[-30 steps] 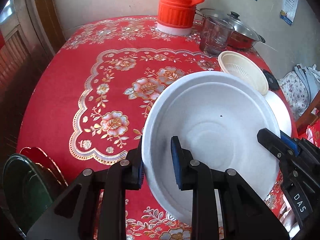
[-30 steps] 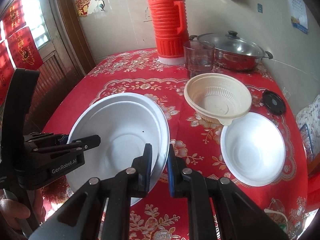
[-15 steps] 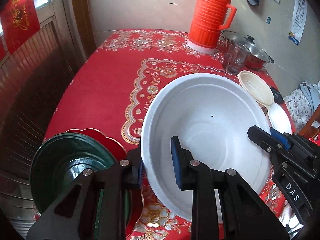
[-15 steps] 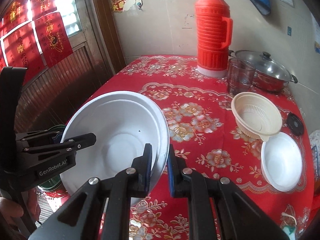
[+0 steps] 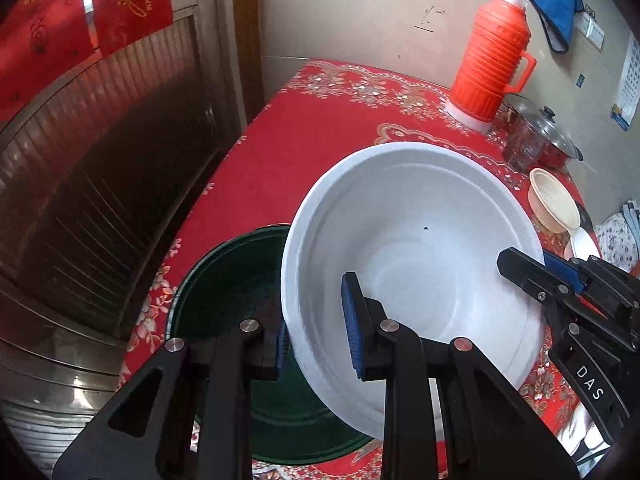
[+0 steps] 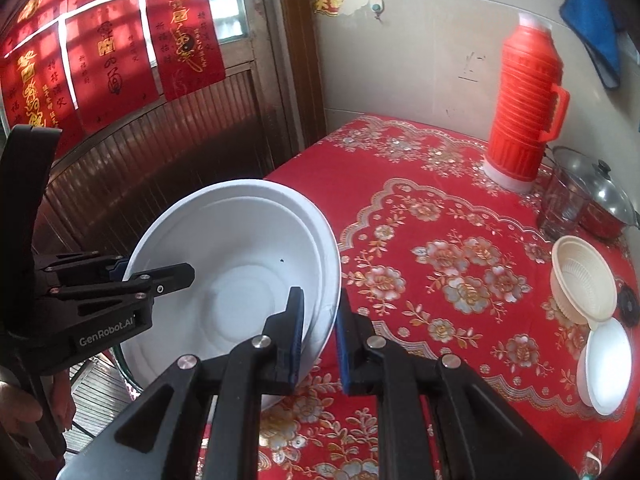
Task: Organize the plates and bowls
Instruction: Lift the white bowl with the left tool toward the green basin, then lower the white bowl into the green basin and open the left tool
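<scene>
A large white bowl [image 5: 416, 248] hangs tilted above the red tablecloth, gripped at opposite rims by both grippers. My left gripper [image 5: 316, 328] is shut on its near left rim, one pad inside and one outside. My right gripper [image 6: 320, 312] is shut on the opposite rim and shows as a black finger [image 5: 520, 268] in the left wrist view. The rim looks doubled [image 6: 320, 232], as if two bowls are nested. A dark green dish [image 5: 224, 280] lies on the table partly under the white bowl's left side. A cream ribbed bowl [image 6: 582, 280] and a small white bowl [image 6: 608, 364] sit far right.
An orange thermos [image 6: 524, 92], a glass [image 6: 564, 208] and a lidded steel pot [image 6: 604, 200] stand at the back right. A black lid [image 6: 628, 300] lies by the cream bowl. The table's left edge [image 5: 224, 168] drops beside dark wood panelling [image 5: 100, 168]. A hand [image 6: 16, 396] holds the left gripper.
Both grippers have carried the white bowl leftward across the table, away from the cream bowl. It now hangs over the green dish near the table's left edge.
</scene>
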